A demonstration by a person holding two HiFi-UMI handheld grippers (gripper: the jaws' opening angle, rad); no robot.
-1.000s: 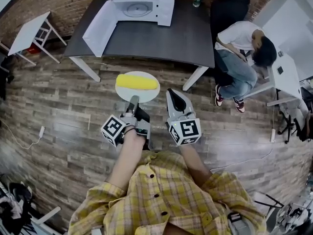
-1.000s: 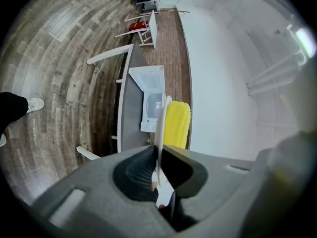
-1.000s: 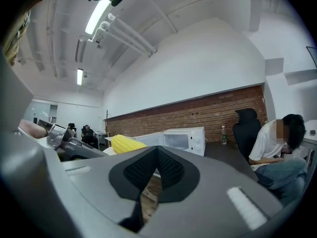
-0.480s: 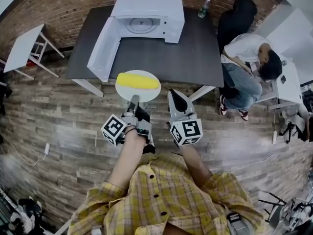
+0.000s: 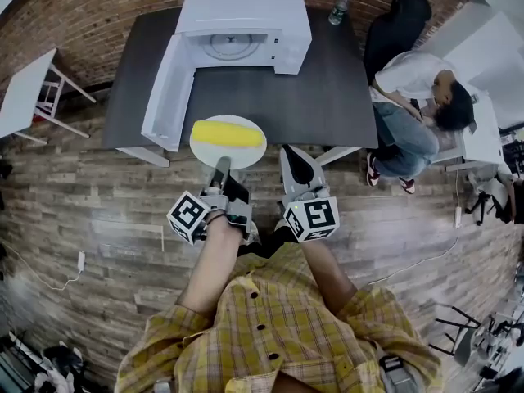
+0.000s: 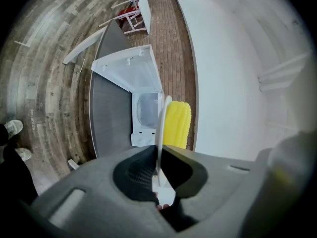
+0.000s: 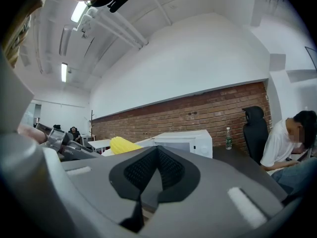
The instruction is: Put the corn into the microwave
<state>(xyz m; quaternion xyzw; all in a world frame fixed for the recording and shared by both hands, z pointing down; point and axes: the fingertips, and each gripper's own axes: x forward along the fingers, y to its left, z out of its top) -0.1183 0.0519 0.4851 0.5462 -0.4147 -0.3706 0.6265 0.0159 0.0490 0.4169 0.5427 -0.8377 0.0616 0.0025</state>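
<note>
- A wood-plank floor [image 5: 90,211] in mixed brown and grey boards runs across the whole room.
- A red-brick wall [image 5: 106,6] stands behind the far edge of the dark desk [image 5: 327,97]. In the right gripper view, plain white wall rises above the brick.
- A small white table [image 5: 24,88] stands off the desk's left edge.
- A black chair [image 5: 397,27] stands at the desk's far right corner.
- Beside it a seated person [image 5: 413,80] leans over another white table [image 5: 483,133].
- Strip lights [image 7: 78,11] glow on the white ceiling.
</note>
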